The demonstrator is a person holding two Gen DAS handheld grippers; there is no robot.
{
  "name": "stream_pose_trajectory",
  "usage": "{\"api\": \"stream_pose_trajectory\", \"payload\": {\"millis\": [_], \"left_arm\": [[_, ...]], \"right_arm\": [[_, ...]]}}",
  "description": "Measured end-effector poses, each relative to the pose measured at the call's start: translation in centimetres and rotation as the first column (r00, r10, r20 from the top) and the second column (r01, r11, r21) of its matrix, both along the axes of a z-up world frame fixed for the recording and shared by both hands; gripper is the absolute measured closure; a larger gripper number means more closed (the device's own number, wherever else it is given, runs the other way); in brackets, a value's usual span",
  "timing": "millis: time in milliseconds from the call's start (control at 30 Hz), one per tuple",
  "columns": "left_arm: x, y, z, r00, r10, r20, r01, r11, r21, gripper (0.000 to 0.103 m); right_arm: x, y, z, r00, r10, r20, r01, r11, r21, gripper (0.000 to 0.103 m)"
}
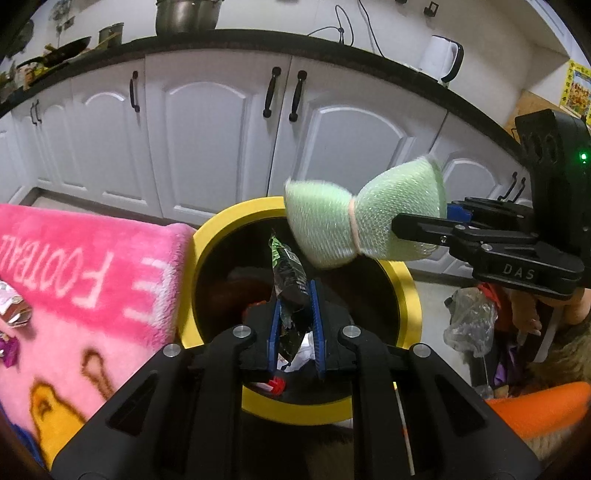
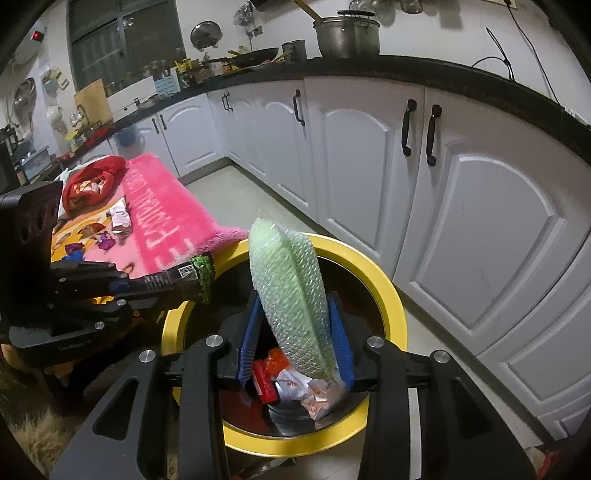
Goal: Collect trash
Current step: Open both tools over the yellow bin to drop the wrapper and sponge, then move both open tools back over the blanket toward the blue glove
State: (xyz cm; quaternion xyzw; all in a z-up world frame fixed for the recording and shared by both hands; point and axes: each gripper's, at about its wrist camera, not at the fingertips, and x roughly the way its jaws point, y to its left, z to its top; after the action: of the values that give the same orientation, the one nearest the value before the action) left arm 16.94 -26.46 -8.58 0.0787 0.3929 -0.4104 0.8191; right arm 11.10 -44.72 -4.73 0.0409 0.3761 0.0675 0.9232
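White kitchen cabinets stood behind a pink blanket strewn with wrappers. Beside the blanket's edge sat a yellow-rimmed bin holding trash. Above its opening the right gripper had its jaws partly apart around a green bubble-wrap bundle, while the left gripper pinched a dark snack wrapper narrowly.

A home kitchen; white cabinets under a dark counter; pot, kettle.
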Motion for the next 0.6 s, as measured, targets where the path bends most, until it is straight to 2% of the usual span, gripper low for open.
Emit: {"api": "stream_pose_trajectory", "payload": {"millis": [100,167,267,400,433,600], "left_arm": [[0.2,-0.2,-0.4,1.0,0.0,-0.005,0.0,1.0,0.007,0.091],[0.3,-0.4,-0.6,1.0,0.001,-0.01,-0.001,1.0,0.01,0.082],[0.5,-0.5,-0.9,1.0,0.005,-0.013,-0.005,1.0,0.015,0.074],[0.5,-0.5,-1.0,1.0,0.009,-0.017,-0.009,1.0,0.017,0.064],[0.4,-0.4,-1.0,1.0,0.01,-0.014,-0.01,1.0,0.017,0.058],[0.4,-0.1,-0.6,1.0,0.019,-0.005,-0.018,1.0,0.015,0.051]], "right_arm": [[0.1,-0.3,-0.3,1.0,-0.008,-0.006,0.008,1.0,0.009,0.067],[0.3,-0.5,-0.4,1.0,-0.013,-0.009,0.014,1.0,0.012,0.067],[0.3,-0.7,-0.5,1.0,-0.021,-0.012,0.022,1.0,0.018,0.066],[0.2,-1.0,-0.5,0.999,-0.036,-0.012,0.036,0.999,0.026,0.059],[0.2,-1.1,-0.4,0.999,-0.039,-0.011,0.039,0.999,0.029,0.059],[0.1,-1.2,0.1,0.999,-0.051,0.001,0.051,0.998,0.03,0.053]]}}
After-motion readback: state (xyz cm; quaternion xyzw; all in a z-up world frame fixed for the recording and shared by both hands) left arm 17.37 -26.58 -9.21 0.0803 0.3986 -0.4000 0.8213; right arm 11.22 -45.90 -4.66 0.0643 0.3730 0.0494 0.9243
